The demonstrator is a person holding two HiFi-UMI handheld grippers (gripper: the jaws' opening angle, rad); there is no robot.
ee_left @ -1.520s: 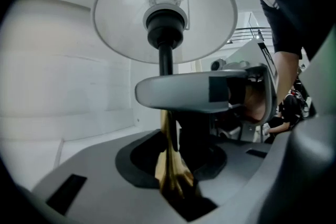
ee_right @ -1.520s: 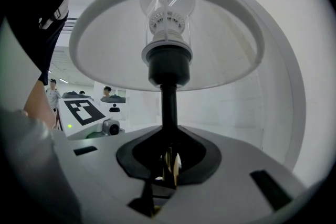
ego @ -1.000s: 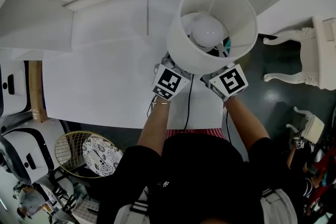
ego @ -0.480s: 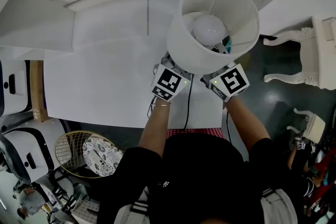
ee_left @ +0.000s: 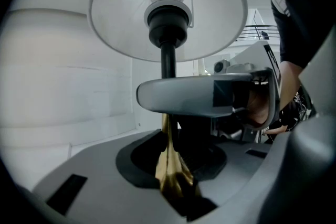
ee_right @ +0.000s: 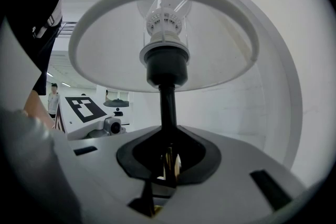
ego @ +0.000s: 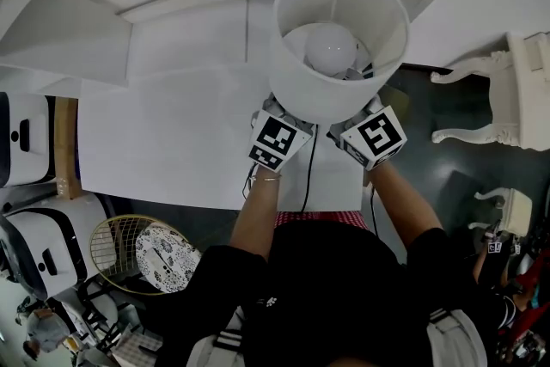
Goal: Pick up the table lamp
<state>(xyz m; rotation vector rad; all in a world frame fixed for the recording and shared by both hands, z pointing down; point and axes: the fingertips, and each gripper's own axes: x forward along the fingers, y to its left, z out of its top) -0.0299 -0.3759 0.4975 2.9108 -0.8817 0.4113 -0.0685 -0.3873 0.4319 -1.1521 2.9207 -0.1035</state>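
clamping seen: left gripper (ee_left: 170, 165) and right gripper (ee_right: 168, 162) both tight on stem (ee_left: 168, 63). lamp (ego: 339, 47) top-heavy, could be tipped or dropped if grip is eased; cord (ego: 307, 172) could be snagged.

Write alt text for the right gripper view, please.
The right gripper is closed on the thin stem of a table lamp. Above it are the lamp's black socket, bulb and white shade, seen from below.
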